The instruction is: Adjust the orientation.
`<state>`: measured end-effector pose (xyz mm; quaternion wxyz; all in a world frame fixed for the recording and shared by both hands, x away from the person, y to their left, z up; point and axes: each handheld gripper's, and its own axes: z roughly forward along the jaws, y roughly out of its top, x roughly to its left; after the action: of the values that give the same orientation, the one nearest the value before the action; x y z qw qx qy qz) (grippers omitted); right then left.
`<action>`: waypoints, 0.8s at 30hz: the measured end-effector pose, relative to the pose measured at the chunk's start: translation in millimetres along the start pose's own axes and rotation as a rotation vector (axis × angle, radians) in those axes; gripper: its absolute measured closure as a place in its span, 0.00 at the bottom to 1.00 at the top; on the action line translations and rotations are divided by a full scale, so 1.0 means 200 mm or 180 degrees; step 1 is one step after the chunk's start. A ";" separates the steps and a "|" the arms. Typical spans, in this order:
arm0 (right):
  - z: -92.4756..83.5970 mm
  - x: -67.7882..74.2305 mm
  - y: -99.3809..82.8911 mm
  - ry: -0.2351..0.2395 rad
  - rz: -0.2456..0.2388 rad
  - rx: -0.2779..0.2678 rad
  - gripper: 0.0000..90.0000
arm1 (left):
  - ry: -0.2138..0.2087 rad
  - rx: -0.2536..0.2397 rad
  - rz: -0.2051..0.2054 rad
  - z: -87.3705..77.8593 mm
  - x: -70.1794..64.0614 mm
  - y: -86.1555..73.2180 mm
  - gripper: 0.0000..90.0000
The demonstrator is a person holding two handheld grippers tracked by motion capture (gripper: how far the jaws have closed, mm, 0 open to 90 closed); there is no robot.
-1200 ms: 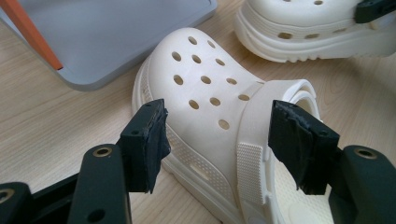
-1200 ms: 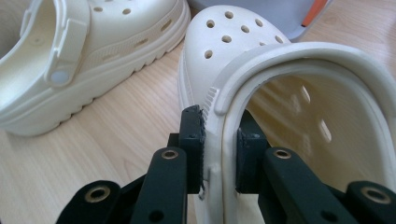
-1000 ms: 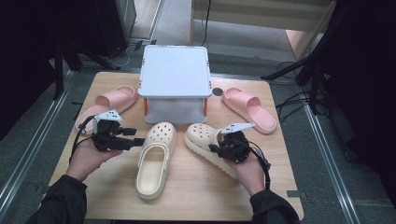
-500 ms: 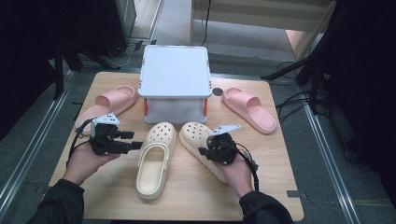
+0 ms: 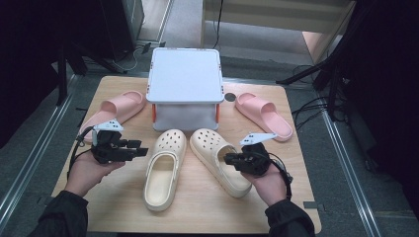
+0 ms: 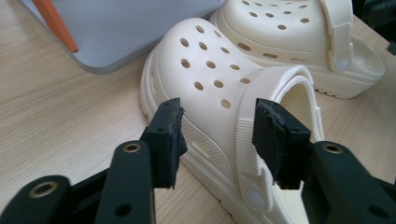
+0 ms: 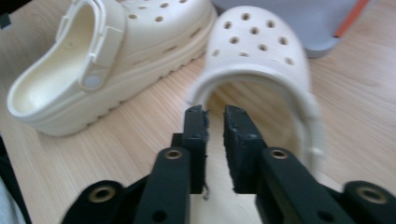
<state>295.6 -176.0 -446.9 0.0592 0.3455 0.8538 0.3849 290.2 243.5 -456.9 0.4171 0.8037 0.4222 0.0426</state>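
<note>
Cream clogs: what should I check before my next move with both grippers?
1. Left gripper jaws open, just been closing, pads short of left clog: ok.
2. Right gripper jaws nearly shut, just been closing; grip on right clog rim: cannot tell.
3. Both clogs upright on the table: ok.
4. Clogs parallel: not ok, heels splay apart.
5. Left pink slide and right pink slide apart from the clogs: ok.
</note>
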 end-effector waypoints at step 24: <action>0.12 -0.34 -0.07 -0.0200 0.0140 0.0316 0.93 | 0.0037 0.0353 -0.0095 0.12 0.02 -0.12 0.76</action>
<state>348.5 -211.0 -485.0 0.0603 0.3786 0.8618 0.3322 288.2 238.8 -489.6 0.3701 0.8190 0.4382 0.0176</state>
